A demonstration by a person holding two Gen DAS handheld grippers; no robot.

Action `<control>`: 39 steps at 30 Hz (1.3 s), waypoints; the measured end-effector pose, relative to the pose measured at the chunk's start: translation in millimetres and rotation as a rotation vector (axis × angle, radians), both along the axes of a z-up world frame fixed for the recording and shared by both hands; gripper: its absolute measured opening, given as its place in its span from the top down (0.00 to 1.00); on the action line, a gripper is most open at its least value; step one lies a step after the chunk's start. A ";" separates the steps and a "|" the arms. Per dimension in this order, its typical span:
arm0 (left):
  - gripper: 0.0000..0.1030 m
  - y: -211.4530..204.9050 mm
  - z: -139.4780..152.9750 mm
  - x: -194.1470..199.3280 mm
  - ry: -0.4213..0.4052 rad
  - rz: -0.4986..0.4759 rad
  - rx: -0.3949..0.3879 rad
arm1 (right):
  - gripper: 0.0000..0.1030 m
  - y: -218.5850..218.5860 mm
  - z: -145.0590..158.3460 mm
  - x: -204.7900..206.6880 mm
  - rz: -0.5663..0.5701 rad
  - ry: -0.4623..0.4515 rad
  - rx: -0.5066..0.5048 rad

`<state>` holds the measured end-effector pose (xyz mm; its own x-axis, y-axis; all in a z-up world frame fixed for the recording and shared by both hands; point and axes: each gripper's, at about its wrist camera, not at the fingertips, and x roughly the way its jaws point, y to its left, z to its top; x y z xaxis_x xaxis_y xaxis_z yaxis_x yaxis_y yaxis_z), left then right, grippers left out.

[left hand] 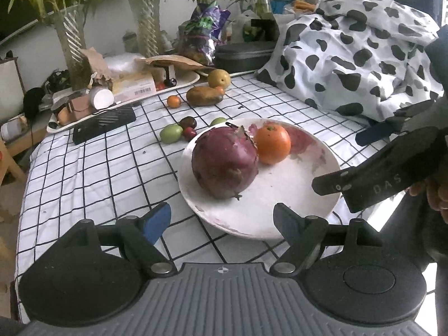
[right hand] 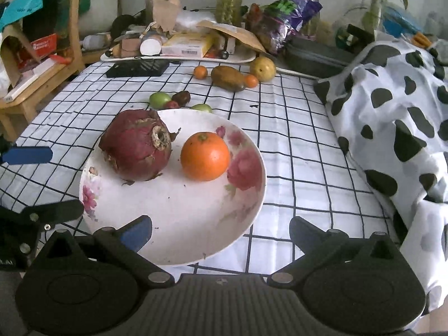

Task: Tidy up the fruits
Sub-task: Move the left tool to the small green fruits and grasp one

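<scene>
We hold both grippers tilted downward at the near edge of the floral plate [right hand: 246,168]. The left gripper [left hand: 224,221] is spread apart and empty; the right gripper [right hand: 221,233] gapes wide, also empty. On the plate, the dragon fruit [right hand: 137,147] sits just beside the orange [right hand: 205,156]; smaller fruits lie beyond on the checked tabletop [right hand: 294,140].

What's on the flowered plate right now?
On the plate sit a dark red fruit and an orange, apart. The painted flowers beneath them are partly covered.
</scene>
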<state>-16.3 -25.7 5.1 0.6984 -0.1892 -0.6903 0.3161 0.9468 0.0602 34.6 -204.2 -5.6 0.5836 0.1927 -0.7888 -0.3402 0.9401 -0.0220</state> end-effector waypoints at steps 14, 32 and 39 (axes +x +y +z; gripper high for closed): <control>0.23 2.8 -0.9 5.7 0.007 0.039 -0.018 | 0.00 -6.0 1.4 1.9 -0.042 -0.019 -0.001; 0.23 23.6 11.6 27.8 -0.008 0.104 -0.177 | 0.00 -10.5 8.5 18.5 -0.072 -0.087 0.006; 0.23 35.6 12.3 49.0 -0.021 0.128 -0.191 | 0.00 -13.9 11.1 34.8 -0.087 -0.117 0.003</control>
<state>32.6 9.9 17.4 0.7391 -0.2240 -0.6352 0.1932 0.9740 -0.1186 69.4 -218.1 5.5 0.6862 0.1395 -0.7139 -0.2523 0.9662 -0.0538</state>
